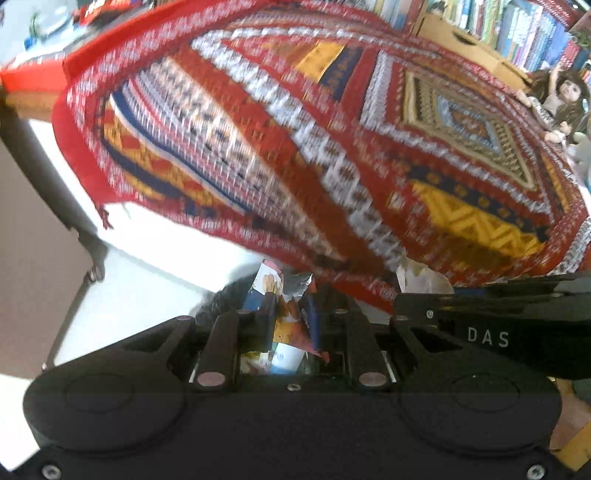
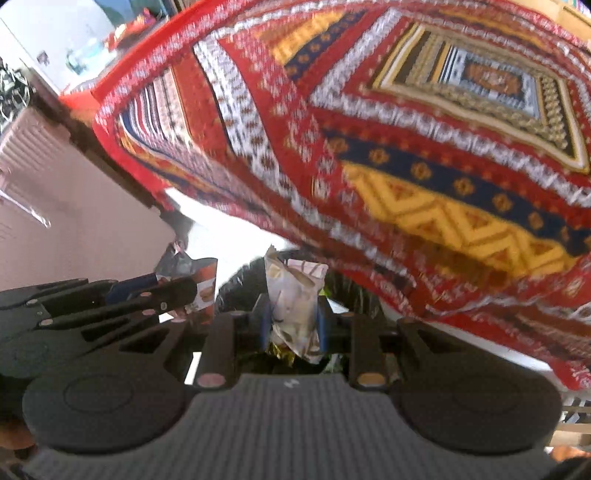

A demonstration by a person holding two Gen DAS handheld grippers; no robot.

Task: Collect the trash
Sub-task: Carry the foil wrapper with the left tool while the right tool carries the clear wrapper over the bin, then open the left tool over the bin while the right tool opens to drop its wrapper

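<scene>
Left wrist view: left gripper (image 1: 290, 314) is clenched on 1 colourful printed wrapper (image 1: 284, 317), crumpled, pinched between its 2 blue-padded fingers (image 1: 266, 314) and sticking up past the tips. Behind it, 1 big patterned rug (image 1: 332, 140) in red, yellow, blue & white fills most of the view, blurred; white floor (image 1: 147, 266) shows to the near left of it. Far right, a shelf w/ many books (image 1: 524, 29), too many to count, and 1 doll (image 1: 557, 103) w/ dark hair just beside the rug's far-right edge. At near right the right gripper's black body comes in, marked "DAS", w/ 1 pale crumpled paper wrapper (image 1: 421, 278) poking up at its tip. Right wrist view: right gripper (image 2: 293, 317) is clamped on that pale paper wrapper (image 2: 295, 299), held upright between 2 blue pads (image 2: 320, 325); a bit of gold foil (image 2: 282, 350) shows at its lower end. To the left, the left gripper (image 2: 177, 291) reaches in, holding the printed wrapper (image 2: 201, 284) at its tip. So 2 pieces of trash, 1 per gripper, both lifted clear of the floor (image 2: 236, 236), near each other but apart. Same rug (image 2: 406, 129) covers the upper right; a pinkish ribbed panel (image 2: 74, 206) is at far left.
</scene>
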